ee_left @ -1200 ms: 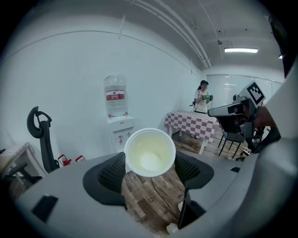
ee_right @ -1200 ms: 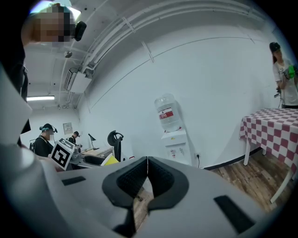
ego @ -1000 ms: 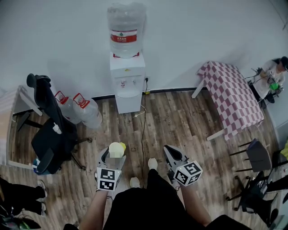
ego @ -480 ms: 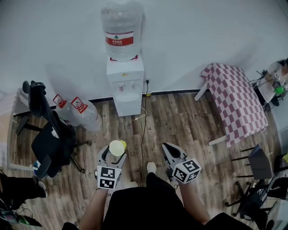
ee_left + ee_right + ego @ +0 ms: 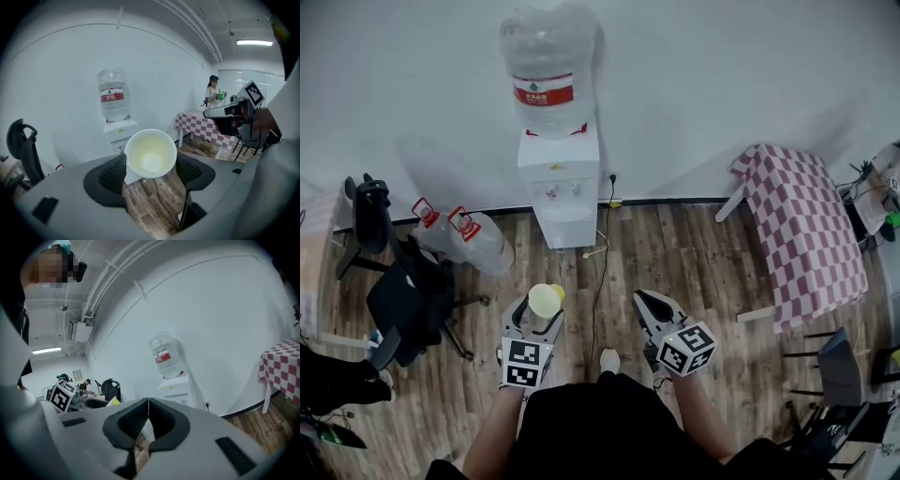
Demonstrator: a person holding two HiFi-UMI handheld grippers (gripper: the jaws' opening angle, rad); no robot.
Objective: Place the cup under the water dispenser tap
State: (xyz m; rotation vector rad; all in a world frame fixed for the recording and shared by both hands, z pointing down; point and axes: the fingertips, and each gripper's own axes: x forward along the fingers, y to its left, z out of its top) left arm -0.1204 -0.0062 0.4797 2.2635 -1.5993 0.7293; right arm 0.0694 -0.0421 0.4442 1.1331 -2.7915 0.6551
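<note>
A pale yellow paper cup point(image 5: 545, 300) point(image 5: 150, 153) sits upright between the jaws of my left gripper point(image 5: 538, 312) point(image 5: 150, 165), which is shut on it; the cup looks empty. The white water dispenser point(image 5: 561, 187) point(image 5: 118, 134) point(image 5: 178, 388) stands against the far wall with a clear bottle point(image 5: 546, 70) on top. Its taps point(image 5: 563, 191) face me, well beyond the cup. My right gripper point(image 5: 648, 303) point(image 5: 148, 416) is shut with nothing in it, held beside the left one.
Two spare water bottles point(image 5: 469, 236) lie left of the dispenser. A black office chair point(image 5: 405, 291) stands at the left. A checked table point(image 5: 809, 225) is at the right. A cable point(image 5: 600, 272) runs across the wooden floor. A person point(image 5: 213, 92) stands far off by the table.
The view has moved forward: the dispenser and bottle sit a little nearer and further left. Both grippers keep their hold and place, the cup still in the left one.
</note>
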